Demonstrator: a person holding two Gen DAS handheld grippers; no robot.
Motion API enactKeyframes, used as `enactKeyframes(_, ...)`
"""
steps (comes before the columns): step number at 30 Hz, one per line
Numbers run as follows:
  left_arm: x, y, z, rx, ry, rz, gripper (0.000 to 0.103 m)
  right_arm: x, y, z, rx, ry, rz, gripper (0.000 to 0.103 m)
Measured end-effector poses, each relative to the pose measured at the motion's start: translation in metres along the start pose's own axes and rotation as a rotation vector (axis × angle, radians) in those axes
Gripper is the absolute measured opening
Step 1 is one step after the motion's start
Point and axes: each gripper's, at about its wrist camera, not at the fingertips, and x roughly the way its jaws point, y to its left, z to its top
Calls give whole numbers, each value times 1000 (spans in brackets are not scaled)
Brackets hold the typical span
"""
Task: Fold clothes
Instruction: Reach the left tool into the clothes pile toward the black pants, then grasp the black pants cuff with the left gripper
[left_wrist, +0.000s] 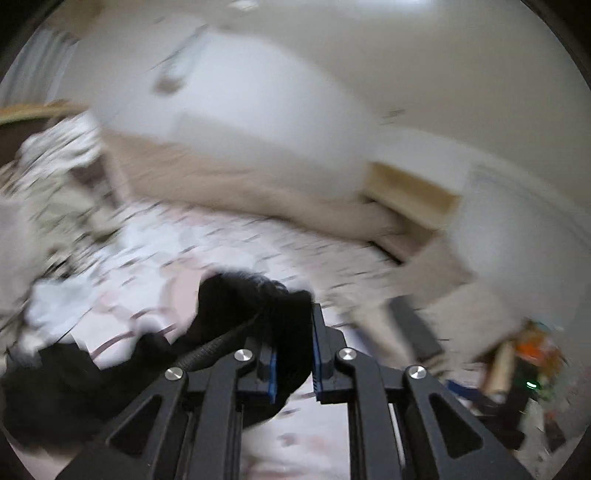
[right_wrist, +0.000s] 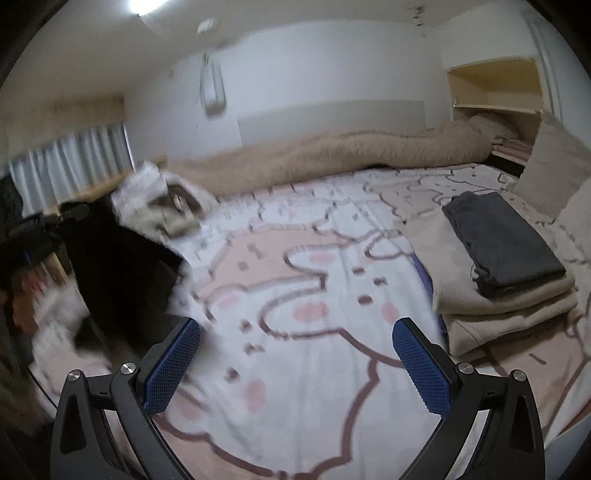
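My left gripper (left_wrist: 293, 325) is shut on a black garment (left_wrist: 236, 317), whose cloth bunches between the blue pads and hangs down to the left over the bed. The same black garment (right_wrist: 122, 266) shows as a dark hanging mass at the left of the right wrist view. My right gripper (right_wrist: 295, 332) stands open above the patterned bed sheet (right_wrist: 295, 258) with nothing between its fingers. A stack of folded clothes (right_wrist: 502, 273), dark grey on top of beige pieces, lies on the bed at the right.
A heap of unfolded light clothes (right_wrist: 155, 199) lies at the bed's far left. A beige fluffy blanket (right_wrist: 332, 151) runs along the wall. Pillows (right_wrist: 561, 158) sit at the right, with an open shelf (right_wrist: 495, 85) above. Clutter (left_wrist: 528, 369) lies on the floor.
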Motion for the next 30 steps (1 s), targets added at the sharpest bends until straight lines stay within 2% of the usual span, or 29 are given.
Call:
enactKeyframes(3,3,-35,-9,60,26,-42,14,-16,-4,4,13,-42,15,103)
enactKeyframes(6,4,-39,-38,37,112,-39,14,-16,-5,0,11,-26,15,103)
enactKeyframes(11,-4,-22,-112,-54,343,61,14,5,-2,-21,-1,71,22,103)
enactKeyframes(14,-24,0,-136,-155,404,145,14,23,7,-36,-29,134,19,103)
enactKeyframes(18,-49,20,-149,-237,420,223,14,51,30,-59,-104,209,41,103)
enactKeyframes(21,-57,29,-154,-265,414,243,14,71,49,-78,-172,265,50,103)
enactKeyframes(26,-63,39,-161,-271,382,257,14,101,64,-94,-152,353,81,103)
enactKeyframes(28,-69,43,-159,-274,348,271,14,114,66,-98,-109,392,100,99)
enactKeyframes(30,-80,49,-157,-288,303,289,14,128,68,-102,-51,440,125,85)
